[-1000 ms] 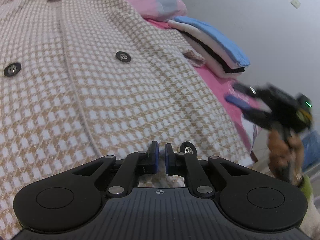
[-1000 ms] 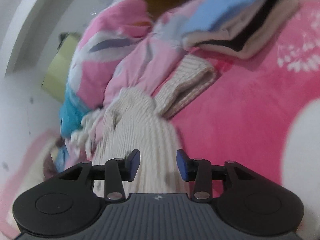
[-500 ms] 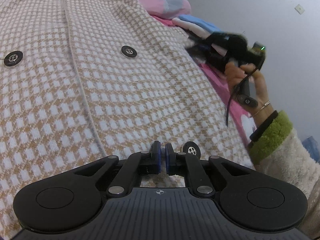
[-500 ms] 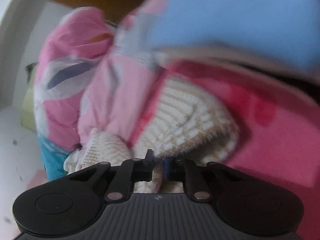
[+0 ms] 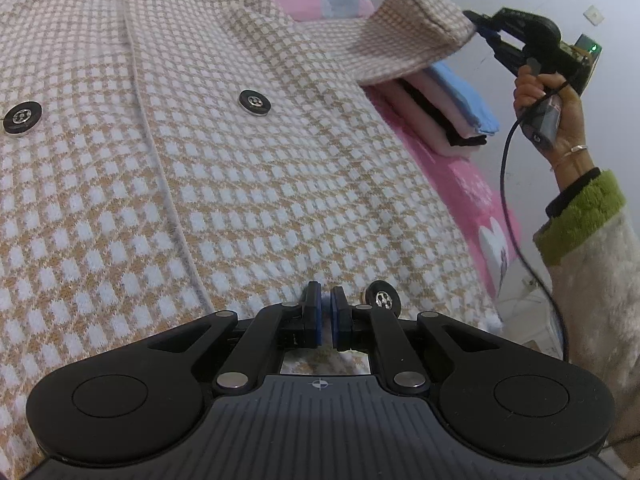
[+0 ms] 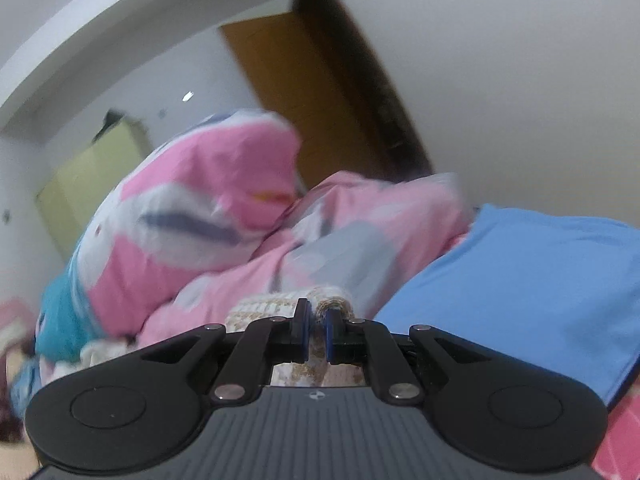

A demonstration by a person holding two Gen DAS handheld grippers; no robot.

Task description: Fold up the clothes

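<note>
With the left gripper (image 5: 326,316) clamping the hem of the checked coat (image 5: 224,168) spread on the pink bed (image 5: 460,184), the right gripper (image 5: 482,30), a second ago apart from the coat, is now gripping its sleeve cuff (image 5: 420,36) and lifting it above the coat, beginning the sleeve fold.

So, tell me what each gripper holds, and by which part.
Right gripper: the checked coat's sleeve cuff, lifted. Left gripper: shut on the coat's bottom hem.
</note>
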